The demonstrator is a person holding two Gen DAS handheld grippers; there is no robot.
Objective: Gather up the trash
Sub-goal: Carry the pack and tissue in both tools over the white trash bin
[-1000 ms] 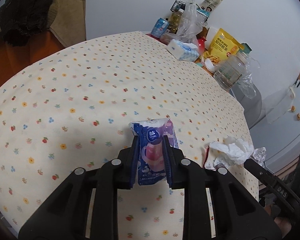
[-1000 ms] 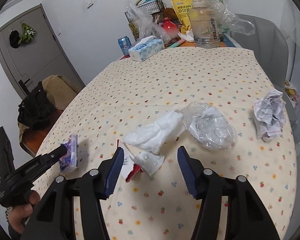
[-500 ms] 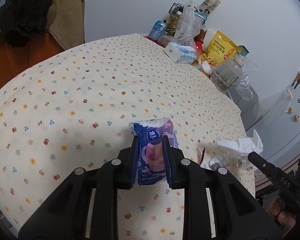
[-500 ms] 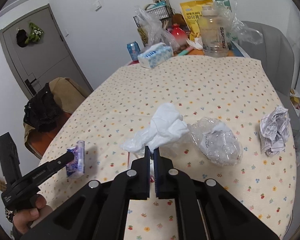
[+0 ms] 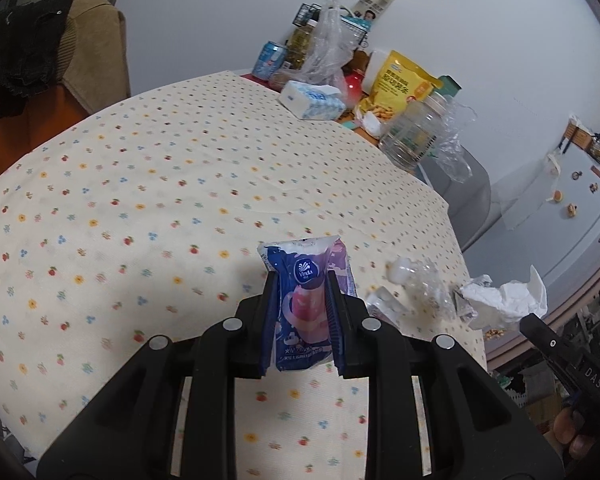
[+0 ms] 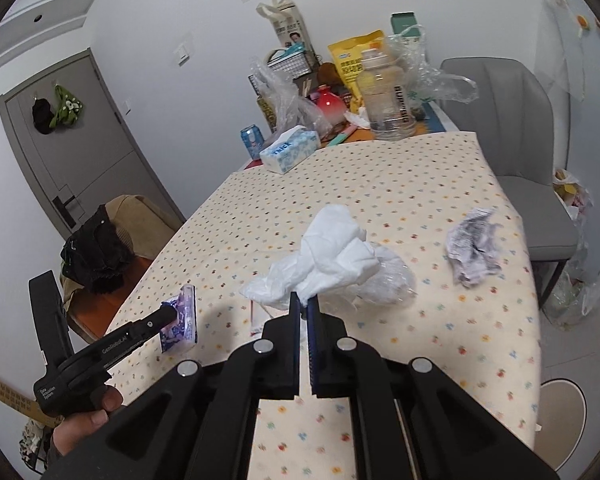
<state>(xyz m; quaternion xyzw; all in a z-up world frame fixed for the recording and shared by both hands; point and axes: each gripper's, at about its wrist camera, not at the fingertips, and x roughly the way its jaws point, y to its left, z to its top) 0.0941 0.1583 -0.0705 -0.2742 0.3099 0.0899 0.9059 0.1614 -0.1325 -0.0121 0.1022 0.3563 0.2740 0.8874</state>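
The left gripper [image 5: 302,304] is clenched on a blue tissue packet [image 5: 306,300], held upright above the flowered tablecloth [image 5: 140,200]. The right gripper [image 6: 305,308] is pinched tight on a crumpled white tissue [image 6: 332,256], lifted clear of the cloth. Just behind it lies a clear plastic wrapper [image 6: 392,280], and to the right, apart from it, a crumpled printed paper [image 6: 474,244]. At the far end stand a tissue box [image 6: 290,148], a drink can [image 6: 252,140] and a large clear bottle [image 6: 386,96].

far end of table: tissue box [image 6: 290,149]; soda can [image 6: 251,141]; clear jug [image 6: 386,98]; yellow snack bag [image 6: 354,60]
right side: grey chair [image 6: 516,128]
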